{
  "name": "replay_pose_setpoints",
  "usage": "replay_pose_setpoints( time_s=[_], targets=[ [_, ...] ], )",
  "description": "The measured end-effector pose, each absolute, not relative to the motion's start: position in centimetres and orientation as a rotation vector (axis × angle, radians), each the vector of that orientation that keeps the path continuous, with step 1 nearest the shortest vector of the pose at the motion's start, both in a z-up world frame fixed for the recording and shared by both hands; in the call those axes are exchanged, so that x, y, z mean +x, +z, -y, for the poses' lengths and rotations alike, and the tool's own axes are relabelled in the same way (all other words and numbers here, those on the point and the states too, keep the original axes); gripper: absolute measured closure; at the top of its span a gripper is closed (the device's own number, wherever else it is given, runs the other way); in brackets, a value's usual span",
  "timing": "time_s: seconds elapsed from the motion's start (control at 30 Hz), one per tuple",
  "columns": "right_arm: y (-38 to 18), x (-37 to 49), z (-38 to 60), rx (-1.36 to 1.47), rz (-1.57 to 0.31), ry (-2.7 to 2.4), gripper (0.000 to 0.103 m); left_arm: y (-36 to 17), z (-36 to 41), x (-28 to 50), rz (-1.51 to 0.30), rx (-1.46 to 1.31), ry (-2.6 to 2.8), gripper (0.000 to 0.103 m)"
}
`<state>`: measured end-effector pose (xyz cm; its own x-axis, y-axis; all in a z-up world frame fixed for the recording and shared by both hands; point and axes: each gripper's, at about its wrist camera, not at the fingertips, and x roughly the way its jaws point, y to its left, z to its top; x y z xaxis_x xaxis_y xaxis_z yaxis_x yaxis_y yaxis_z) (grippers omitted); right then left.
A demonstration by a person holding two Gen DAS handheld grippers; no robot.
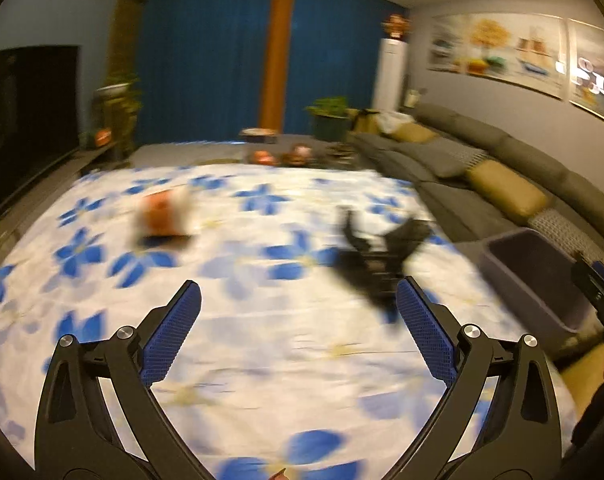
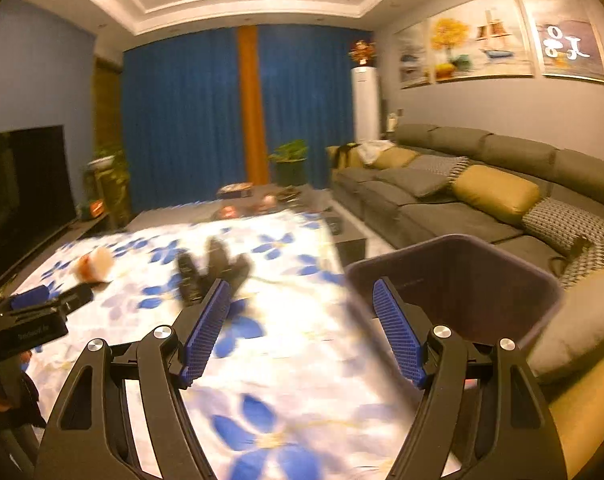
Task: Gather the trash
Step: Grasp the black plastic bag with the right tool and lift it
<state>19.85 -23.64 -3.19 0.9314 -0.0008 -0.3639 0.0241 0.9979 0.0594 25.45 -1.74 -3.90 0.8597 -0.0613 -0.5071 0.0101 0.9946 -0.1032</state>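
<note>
Both grippers, left [image 1: 298,328] and right [image 2: 297,330], fingers released, nothing gripped (frames blurred); black wrapper [image 1: 376,256] lies beside bin [image 1: 542,276].

A crumpled black plastic bag [image 1: 376,258] lies on the white cloth with blue flowers [image 1: 237,344], its loose ends sticking up, blurred. Well apart from it, further left on the same cloth, sits a small orange-and-white wrapper or carton [image 1: 163,216], too blurred to identify. A dark purple-grey rectangular plastic bin [image 2: 462,280] stands open and upright beside the cloth's right edge.
</note>
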Motion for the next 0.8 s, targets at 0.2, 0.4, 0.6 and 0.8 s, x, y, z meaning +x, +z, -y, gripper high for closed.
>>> replay_pose_setpoints(
  time_s=[0.2, 0.4, 0.6, 0.8],
  targets=[
    [-3.8, 22.5, 19.5, 0.017, -0.403, 0.029, 0.030, -4.1, -4.7, 24.8, -0.532, -0.131, 0.097, 0.006],
    [-5.0, 25.4, 17.3, 0.042, -0.436, 0.031, 0.030, -4.5, -7.4, 25.4, -0.526, -0.132, 0.140, 0.006],
    [-6.8, 29.9, 16.0, 0.066, -0.505, -0.006, 0.030, -4.5, -8.4, 26.9, -0.494, -0.151, 0.132, 0.006],
    [-9.2, 34.4, 15.9, 0.100, -0.605, -0.036, 0.045, -5.3, -9.6, 29.7, -0.501, -0.150, 0.161, 0.006]
  ],
)
